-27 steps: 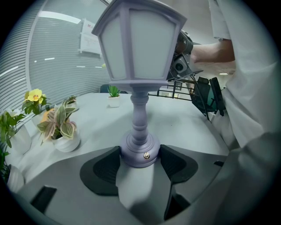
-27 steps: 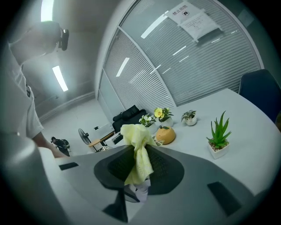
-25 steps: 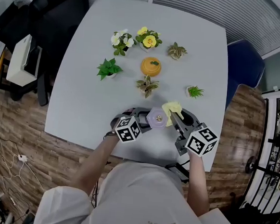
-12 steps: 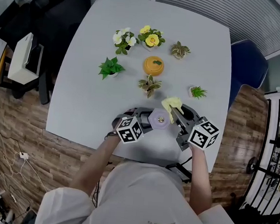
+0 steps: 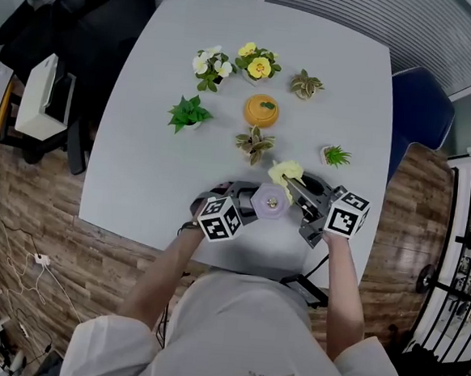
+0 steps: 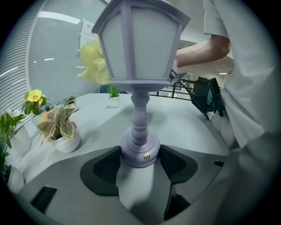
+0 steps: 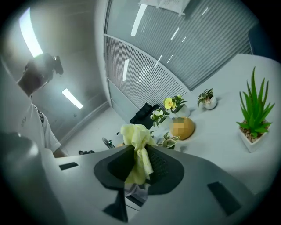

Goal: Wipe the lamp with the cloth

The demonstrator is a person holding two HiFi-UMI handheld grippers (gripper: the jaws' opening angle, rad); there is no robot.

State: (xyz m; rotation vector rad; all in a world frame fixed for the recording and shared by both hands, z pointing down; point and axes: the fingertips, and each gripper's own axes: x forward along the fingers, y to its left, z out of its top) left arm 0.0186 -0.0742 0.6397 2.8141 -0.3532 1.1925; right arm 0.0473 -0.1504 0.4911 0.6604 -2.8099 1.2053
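Observation:
A lilac lantern-shaped lamp (image 5: 268, 201) stands upright near the table's front edge. My left gripper (image 6: 139, 162) is shut on the lamp's round base (image 6: 140, 151), with one dark jaw on each side. The lamp's shade (image 6: 139, 41) fills the top of the left gripper view. My right gripper (image 7: 139, 165) is shut on a yellow cloth (image 7: 137, 147). In the head view the cloth (image 5: 286, 172) touches the far right side of the lamp's top, and my right gripper (image 5: 294, 187) reaches in from the right. In the left gripper view the cloth (image 6: 93, 61) shows behind the shade's left edge.
Several small potted plants stand behind the lamp: a striped-leaf one (image 5: 254, 143), a spiky green one (image 5: 334, 156), a leafy green one (image 5: 188, 114) and flowering ones (image 5: 258, 64). An orange round pot (image 5: 261, 110) sits among them. The grey table (image 5: 154, 185) ends close in front.
My right gripper has swung left and back with the cloth, bringing it against the far side of the lamp's top. The left gripper and the lamp have stayed in place.

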